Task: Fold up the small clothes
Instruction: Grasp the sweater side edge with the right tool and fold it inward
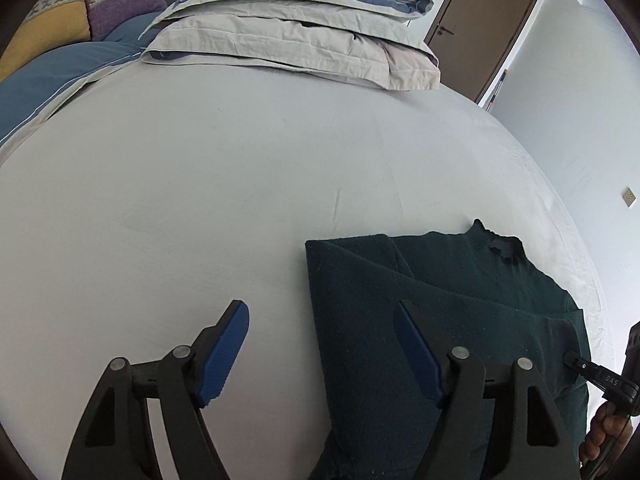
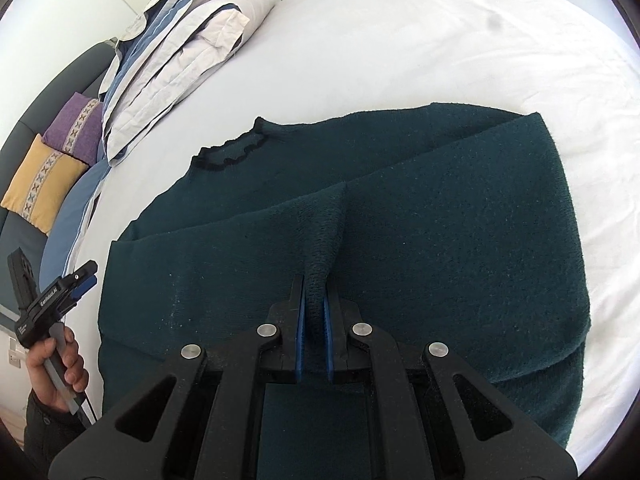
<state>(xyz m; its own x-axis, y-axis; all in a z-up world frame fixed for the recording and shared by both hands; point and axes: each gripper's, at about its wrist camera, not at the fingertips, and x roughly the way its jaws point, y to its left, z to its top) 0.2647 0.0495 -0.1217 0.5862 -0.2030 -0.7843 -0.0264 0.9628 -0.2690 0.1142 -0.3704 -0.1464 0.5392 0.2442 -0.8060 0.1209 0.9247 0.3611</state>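
Observation:
A dark green knitted sweater (image 2: 440, 220) lies partly folded on the white bed sheet (image 2: 400, 40), its neck opening (image 2: 232, 152) towards the pillows. My right gripper (image 2: 315, 284) is shut on a pinched ridge of the sweater's fabric near its middle. My left gripper (image 1: 320, 320) is open and empty, over the sweater's (image 1: 400, 320) left edge; one finger is above the sheet (image 1: 200, 180), the other above the sweater. The left gripper also shows at the left edge of the right wrist view (image 2: 82, 276), held in a hand.
Folded grey and blue bedding (image 1: 296, 28) is stacked at the head of the bed. Purple (image 2: 76, 128) and yellow (image 2: 40, 184) cushions lie by the headboard. A brown door (image 1: 480, 28) and a white wall stand past the bed's far edge.

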